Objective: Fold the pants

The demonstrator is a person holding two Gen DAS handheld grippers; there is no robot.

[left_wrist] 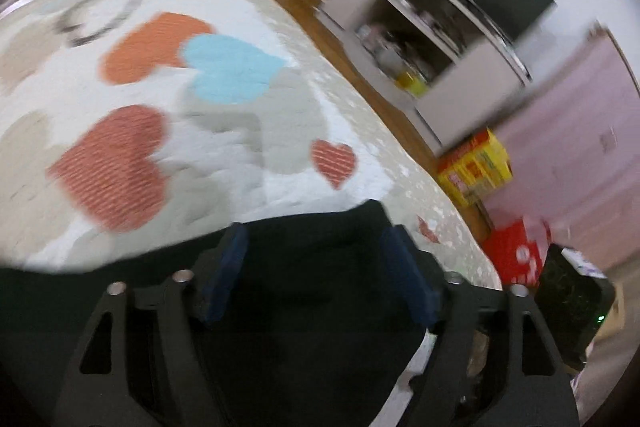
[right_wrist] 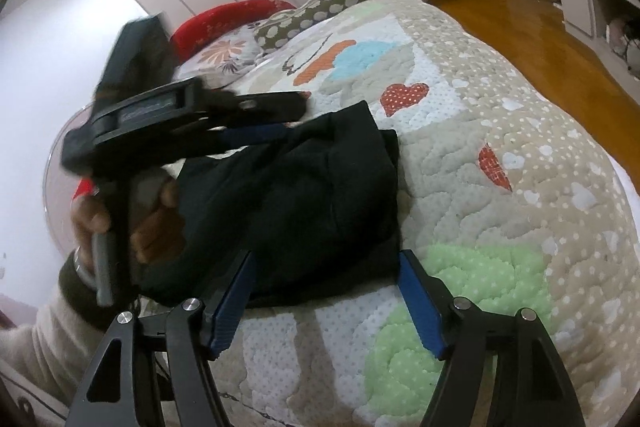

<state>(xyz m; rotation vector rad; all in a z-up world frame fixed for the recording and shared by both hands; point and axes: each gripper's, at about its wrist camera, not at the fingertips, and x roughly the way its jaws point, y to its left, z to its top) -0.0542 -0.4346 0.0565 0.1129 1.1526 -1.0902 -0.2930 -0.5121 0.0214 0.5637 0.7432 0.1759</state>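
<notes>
While both grippers are standing open and empty, the folded black fabric pants [right_wrist: 304,203] are lying just ahead of the right gripper [right_wrist: 328,301], the left gripper [right_wrist: 256,133] hovering at their far edge.

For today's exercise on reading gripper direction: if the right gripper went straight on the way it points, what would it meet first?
Probably the folded black pants on the quilt: the right gripper stands open, aimed at their near edge.

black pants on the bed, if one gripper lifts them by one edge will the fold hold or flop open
The black pants would probably flop open: soft, creased cloth in loose layers. Probably light, bending easily. On the quilt they would likely bunch rather than slide.
</notes>
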